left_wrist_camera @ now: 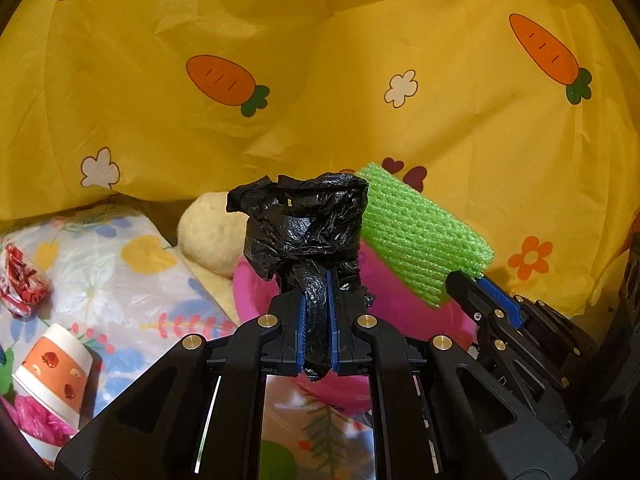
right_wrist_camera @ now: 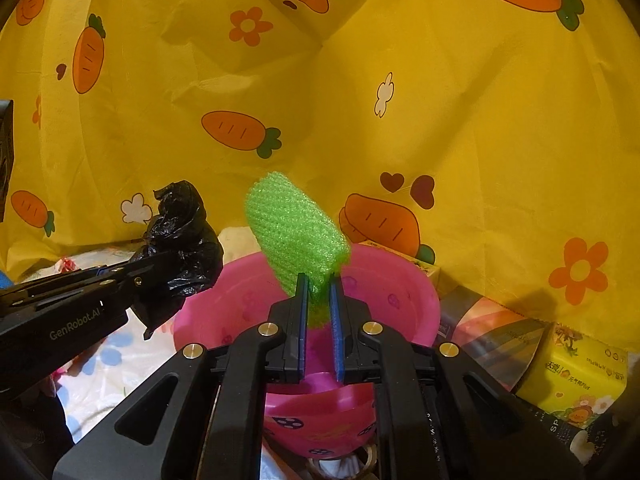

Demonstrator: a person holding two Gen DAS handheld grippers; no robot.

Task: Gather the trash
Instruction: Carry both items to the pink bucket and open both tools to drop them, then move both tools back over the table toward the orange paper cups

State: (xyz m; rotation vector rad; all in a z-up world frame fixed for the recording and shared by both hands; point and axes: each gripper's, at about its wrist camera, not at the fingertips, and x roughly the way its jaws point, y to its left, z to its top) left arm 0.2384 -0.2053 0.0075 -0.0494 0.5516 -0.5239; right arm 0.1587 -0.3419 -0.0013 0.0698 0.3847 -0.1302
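Note:
My left gripper (left_wrist_camera: 316, 276) is shut on a crumpled black plastic bag (left_wrist_camera: 306, 220), which bunches up above the fingertips. From the right wrist view the same black plastic bag (right_wrist_camera: 182, 240) hangs at the left, over the rim of a pink basin (right_wrist_camera: 416, 300). My right gripper (right_wrist_camera: 319, 280) is shut on a green foam net sleeve (right_wrist_camera: 296, 228), held tilted above the basin's opening. In the left wrist view that green foam net sleeve (left_wrist_camera: 420, 236) juts up to the left from the right gripper (left_wrist_camera: 466, 280), and the pink basin (left_wrist_camera: 400, 304) lies beneath both.
A yellow carrot-print cloth (left_wrist_camera: 360, 80) fills the background. On a floral sheet (left_wrist_camera: 120, 264) at the left lie a paper cup (left_wrist_camera: 56, 368), a red wrapper (left_wrist_camera: 20, 280) and a cream plush shape (left_wrist_camera: 212, 236). A yellow tissue pack (right_wrist_camera: 576, 380) sits right of the basin.

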